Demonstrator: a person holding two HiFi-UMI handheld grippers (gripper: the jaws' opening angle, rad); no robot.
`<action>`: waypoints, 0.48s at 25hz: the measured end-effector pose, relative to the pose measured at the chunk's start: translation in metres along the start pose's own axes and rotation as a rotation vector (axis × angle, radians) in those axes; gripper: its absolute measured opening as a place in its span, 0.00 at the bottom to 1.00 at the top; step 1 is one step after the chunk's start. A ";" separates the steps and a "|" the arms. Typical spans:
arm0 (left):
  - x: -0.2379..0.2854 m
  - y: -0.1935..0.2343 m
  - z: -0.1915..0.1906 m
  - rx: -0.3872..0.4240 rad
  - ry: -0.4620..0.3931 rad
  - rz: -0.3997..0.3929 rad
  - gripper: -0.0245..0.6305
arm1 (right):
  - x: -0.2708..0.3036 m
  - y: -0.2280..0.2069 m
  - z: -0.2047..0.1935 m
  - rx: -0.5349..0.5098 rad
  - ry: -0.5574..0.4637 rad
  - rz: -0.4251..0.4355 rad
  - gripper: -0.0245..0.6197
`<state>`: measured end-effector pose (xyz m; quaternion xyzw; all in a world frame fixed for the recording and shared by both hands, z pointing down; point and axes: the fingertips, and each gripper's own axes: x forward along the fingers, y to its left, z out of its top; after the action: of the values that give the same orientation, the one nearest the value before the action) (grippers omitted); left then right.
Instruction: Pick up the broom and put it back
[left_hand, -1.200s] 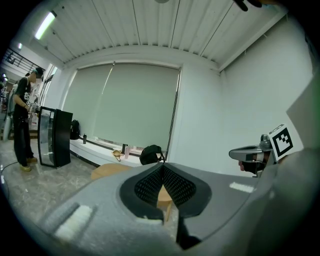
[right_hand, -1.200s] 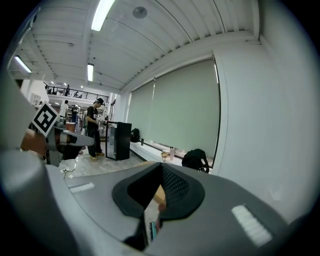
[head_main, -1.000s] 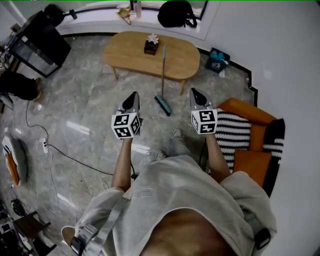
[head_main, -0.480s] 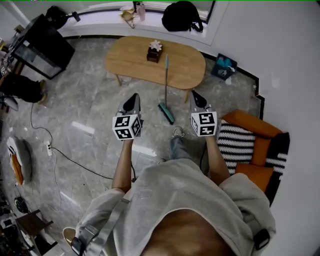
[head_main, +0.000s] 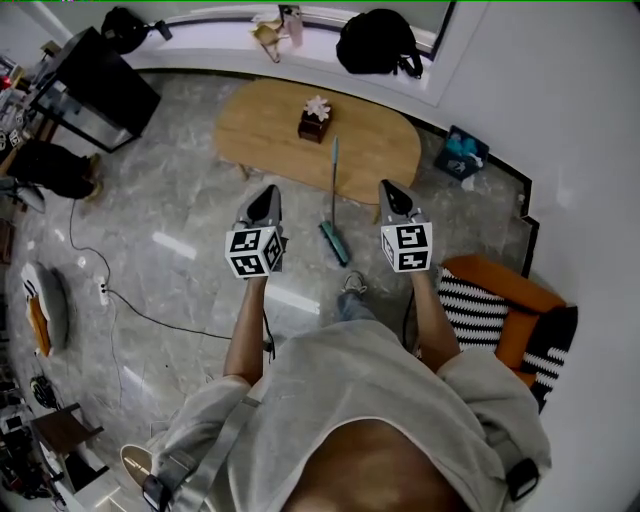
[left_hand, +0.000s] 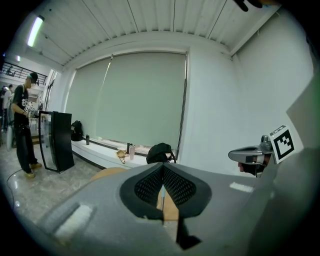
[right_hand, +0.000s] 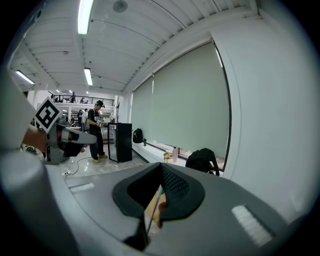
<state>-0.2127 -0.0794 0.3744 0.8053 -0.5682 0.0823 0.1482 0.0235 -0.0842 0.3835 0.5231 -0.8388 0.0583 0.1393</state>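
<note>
Leaning against one table (head_main: 268, 125), one broom (head_main: 335, 243), left claw (head_main: 267, 189) and right claw (head_main: 389, 186), two, both closed

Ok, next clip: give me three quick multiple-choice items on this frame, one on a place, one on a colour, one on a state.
1. Where is the broom?
A) leaning on the wooden table, head on the floor
B) lying flat on the table top
C) held in a gripper

2. Its handle is:
A) red
B) teal
C) yellow

3. The right gripper's jaws are:
A) wide apart
B) shut on the broom
C) shut, empty

Answers:
1 A, the head view shows it propped at the table's edge.
2 B, the handle reads teal against the wood.
3 C, the right gripper view shows the jaws together with nothing gripped.
</note>
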 end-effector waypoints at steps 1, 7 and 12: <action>0.008 0.000 0.005 0.000 0.001 0.005 0.04 | 0.008 -0.007 0.003 0.001 -0.001 0.005 0.04; 0.048 0.003 0.018 0.008 0.010 0.039 0.04 | 0.046 -0.038 0.011 0.010 -0.009 0.041 0.04; 0.075 0.005 0.012 0.003 0.032 0.070 0.04 | 0.073 -0.059 0.008 0.013 -0.002 0.073 0.04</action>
<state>-0.1923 -0.1514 0.3861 0.7836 -0.5935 0.1013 0.1532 0.0446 -0.1749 0.3946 0.4929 -0.8572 0.0683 0.1327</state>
